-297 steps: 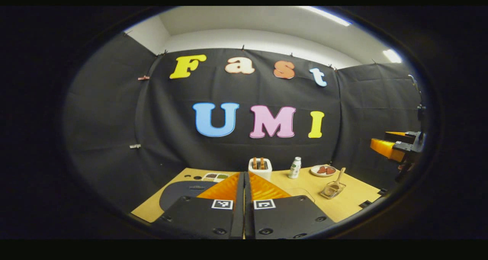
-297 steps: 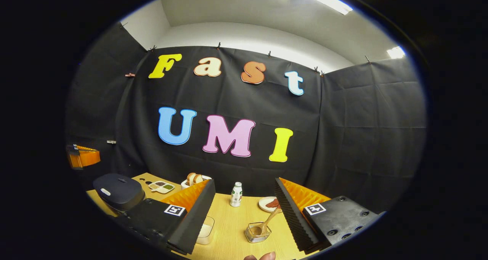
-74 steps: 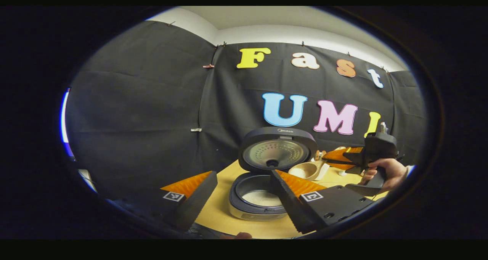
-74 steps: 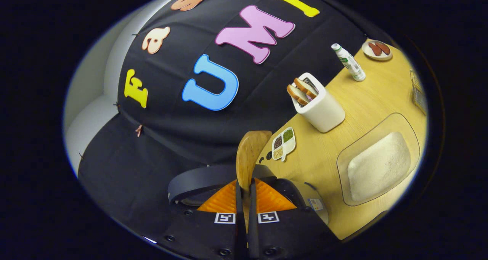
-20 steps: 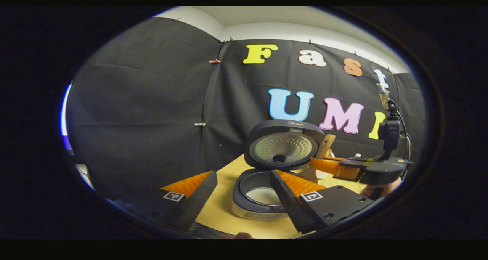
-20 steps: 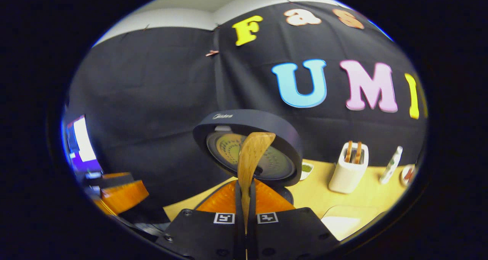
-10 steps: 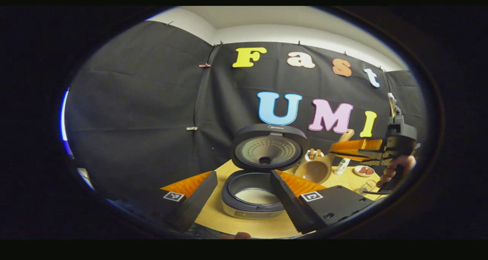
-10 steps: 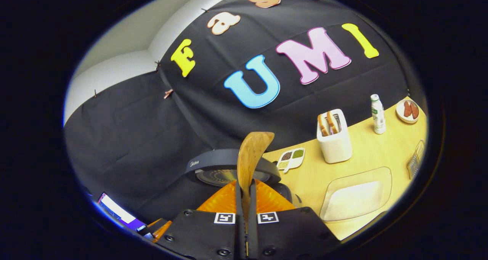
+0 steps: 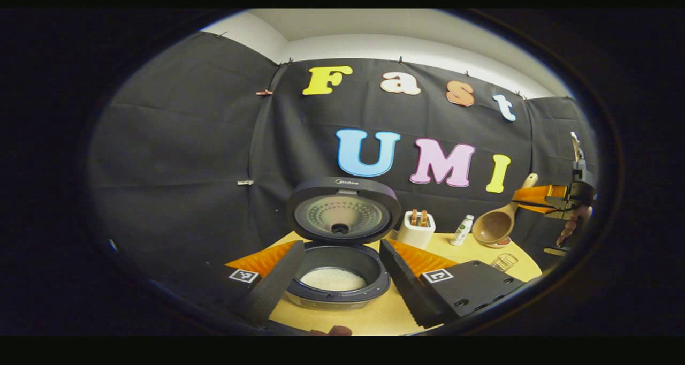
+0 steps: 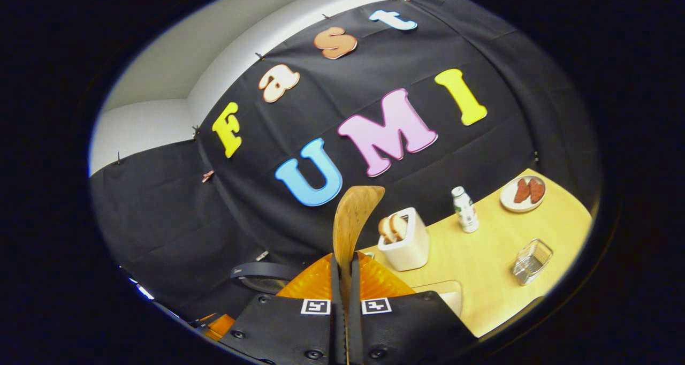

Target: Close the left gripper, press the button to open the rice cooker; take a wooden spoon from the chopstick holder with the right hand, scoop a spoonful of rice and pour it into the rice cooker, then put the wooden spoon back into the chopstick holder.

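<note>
The wooden spoon [image 10: 350, 223] is clamped between the fingers of the right gripper [image 10: 347, 279], held up over the table [image 10: 497, 279], well apart from the wire chopstick holder [image 10: 530, 260]. The left gripper [image 9: 340, 271] is spread wide before the rice cooker [image 9: 337, 276], whose lid [image 9: 342, 210] is raised and whose pot is seen holding rice.

A white toaster [image 10: 405, 245] with bread sits at centre frame, a bottle [image 10: 465, 210] and plate [image 10: 523, 194] further right.

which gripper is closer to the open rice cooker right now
Left. The left gripper hangs open just in front of the rice cooker, one finger on either side of its pot in the left gripper view. The right gripper holds the wooden spoon off over the table's far side, well clear.
</note>
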A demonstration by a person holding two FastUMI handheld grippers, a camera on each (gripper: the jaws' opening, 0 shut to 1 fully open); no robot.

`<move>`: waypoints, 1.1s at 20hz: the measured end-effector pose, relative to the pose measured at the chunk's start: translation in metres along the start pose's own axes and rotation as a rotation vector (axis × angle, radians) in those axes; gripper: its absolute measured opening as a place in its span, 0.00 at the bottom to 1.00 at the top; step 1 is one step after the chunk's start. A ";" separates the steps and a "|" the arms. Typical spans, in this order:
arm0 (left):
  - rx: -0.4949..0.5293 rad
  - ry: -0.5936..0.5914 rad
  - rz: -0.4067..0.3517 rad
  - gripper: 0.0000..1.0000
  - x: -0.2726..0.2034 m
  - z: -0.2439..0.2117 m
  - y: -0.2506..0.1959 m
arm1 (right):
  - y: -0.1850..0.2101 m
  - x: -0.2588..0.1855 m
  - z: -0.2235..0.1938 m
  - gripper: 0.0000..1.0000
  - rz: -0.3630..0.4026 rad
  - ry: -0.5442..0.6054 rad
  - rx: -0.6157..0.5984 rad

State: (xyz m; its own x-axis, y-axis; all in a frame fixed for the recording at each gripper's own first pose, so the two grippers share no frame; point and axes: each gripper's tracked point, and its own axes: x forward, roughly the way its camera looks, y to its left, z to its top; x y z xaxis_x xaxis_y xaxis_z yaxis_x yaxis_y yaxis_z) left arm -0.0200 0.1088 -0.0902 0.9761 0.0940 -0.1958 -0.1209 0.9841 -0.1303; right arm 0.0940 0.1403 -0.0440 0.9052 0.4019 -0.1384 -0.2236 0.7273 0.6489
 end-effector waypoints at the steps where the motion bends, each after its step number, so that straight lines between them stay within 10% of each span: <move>1: 0.001 -0.001 -0.003 0.95 0.002 0.001 -0.003 | -0.017 -0.004 0.008 0.06 -0.027 -0.019 -0.012; 13: 0.023 0.019 0.004 0.95 0.017 0.006 -0.059 | -0.235 -0.032 0.042 0.06 -0.340 -0.022 -0.198; 22: 0.071 0.032 0.057 0.95 0.020 0.010 -0.093 | -0.324 0.009 -0.005 0.07 -0.351 0.130 -0.214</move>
State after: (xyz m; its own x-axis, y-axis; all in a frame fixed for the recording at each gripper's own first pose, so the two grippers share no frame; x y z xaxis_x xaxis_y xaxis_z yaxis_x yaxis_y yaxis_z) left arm 0.0130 0.0212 -0.0722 0.9617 0.1460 -0.2319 -0.1614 0.9857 -0.0487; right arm 0.1729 -0.0891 -0.2596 0.8897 0.1667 -0.4250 0.0072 0.9257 0.3781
